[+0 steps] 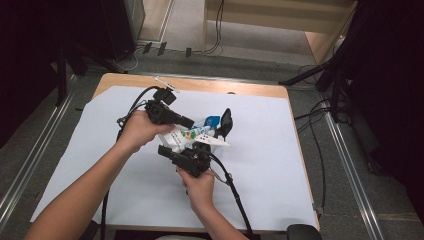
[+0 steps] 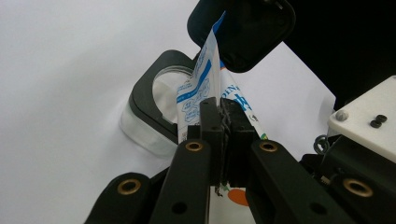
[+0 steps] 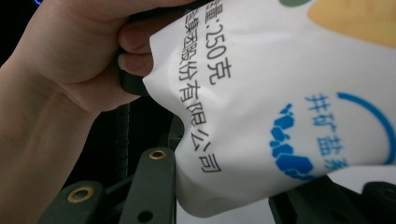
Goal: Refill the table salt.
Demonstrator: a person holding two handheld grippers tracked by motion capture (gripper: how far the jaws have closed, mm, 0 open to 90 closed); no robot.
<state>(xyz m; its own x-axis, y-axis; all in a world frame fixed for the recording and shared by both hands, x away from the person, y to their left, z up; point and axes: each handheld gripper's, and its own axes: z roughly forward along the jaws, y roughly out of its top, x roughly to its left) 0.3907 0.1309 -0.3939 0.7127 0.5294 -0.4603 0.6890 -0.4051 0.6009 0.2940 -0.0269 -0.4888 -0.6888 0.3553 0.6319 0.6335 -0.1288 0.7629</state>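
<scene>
From the high view the left tool (image 1: 186,121) reaches in from the left over the middle of the worktop (image 1: 260,165), which is covered by a white sheet, and the right tool (image 1: 192,152) sits just nearer the front edge, held from below by the right hand (image 1: 199,186). Between them hangs a white bag (image 1: 192,137) with blue print and coloured spots, raised over the worktop's centre. Just right of the bag stands a small container (image 1: 214,122) with its black lid (image 1: 226,122) flipped up; this view is too small to tell how either tool grips.

The left gripper view supplies that: the left tool (image 2: 223,116) has its jaws pressed tight together on a thin edge of the bag (image 2: 198,88), which rises as a narrow strip between them. Beyond it the container (image 2: 144,116) shows as clear-walled with a black rim, its mouth open under the bag's top, the raised lid (image 2: 247,28) above.

The right gripper view shows the bag's face (image 3: 289,93) close up, with black characters and a blue emblem. The right tool's jaws stand part open on either side of the bag's lower bulge, clasping it. The left hand (image 3: 70,70) is at upper left, fingers curled by the bag's edge
</scene>
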